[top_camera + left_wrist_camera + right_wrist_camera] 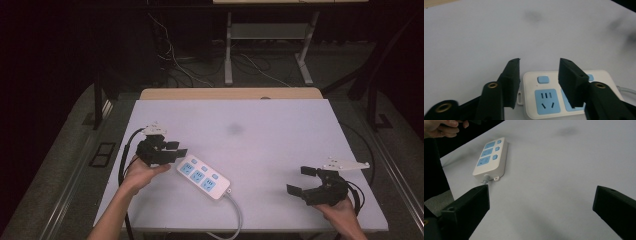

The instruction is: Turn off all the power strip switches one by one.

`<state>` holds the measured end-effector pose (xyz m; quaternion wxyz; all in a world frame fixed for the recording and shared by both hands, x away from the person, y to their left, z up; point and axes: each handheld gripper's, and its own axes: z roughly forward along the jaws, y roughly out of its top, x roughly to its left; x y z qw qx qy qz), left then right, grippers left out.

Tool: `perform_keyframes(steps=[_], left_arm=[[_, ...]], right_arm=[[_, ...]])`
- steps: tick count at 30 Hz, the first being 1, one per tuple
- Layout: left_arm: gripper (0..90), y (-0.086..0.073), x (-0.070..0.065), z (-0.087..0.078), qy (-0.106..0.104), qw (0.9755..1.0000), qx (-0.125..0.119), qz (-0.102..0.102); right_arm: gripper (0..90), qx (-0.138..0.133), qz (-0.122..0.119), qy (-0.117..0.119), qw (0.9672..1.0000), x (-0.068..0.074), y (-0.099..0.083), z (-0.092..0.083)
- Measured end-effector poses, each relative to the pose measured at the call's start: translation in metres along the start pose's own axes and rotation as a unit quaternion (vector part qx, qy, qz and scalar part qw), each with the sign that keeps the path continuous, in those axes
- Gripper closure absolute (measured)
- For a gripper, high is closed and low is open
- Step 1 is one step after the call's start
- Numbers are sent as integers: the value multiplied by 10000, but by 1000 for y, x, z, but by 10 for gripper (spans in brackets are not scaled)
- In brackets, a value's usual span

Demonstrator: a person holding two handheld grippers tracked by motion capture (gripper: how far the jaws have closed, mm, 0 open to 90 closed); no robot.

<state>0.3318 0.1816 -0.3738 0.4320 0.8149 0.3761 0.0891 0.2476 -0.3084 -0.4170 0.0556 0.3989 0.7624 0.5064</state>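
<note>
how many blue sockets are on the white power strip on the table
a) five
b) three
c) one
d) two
b) The high view shows the white power strip lying on the table with three blue socket panels in a row along its top, each with a small blue button beside it; the right gripper view shows the same three.
</note>
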Motion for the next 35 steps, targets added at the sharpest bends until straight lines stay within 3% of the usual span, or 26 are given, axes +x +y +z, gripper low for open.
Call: perform_keyframes(steps=[3,8,17,21,24,35], left_arm=[[386,-7,-3,-7,-24,9999,-121,-67],[295,-21,-8,-17,-80,9988,-450,-181],[117,-51,-21,-20,-294,9941,-934,-467],[50,-64,-28,-16,-216,9942,-1000,-340],[5,-69,-31,-14,-247,9952,-900,-301],[0,-77,-34,-6,-323,9964,-747,-221]], right_arm=[[7,-1,3,9,10000,1,0,0],[7,1,-3,37,10000,2,0,0],[7,17,6,65,10000,2,0,0],[7,44,-9,83,10000,3,0,1],[7,65,-20,93,9999,4,-1,2],[7,78,-54,91,9999,5,-2,1]])
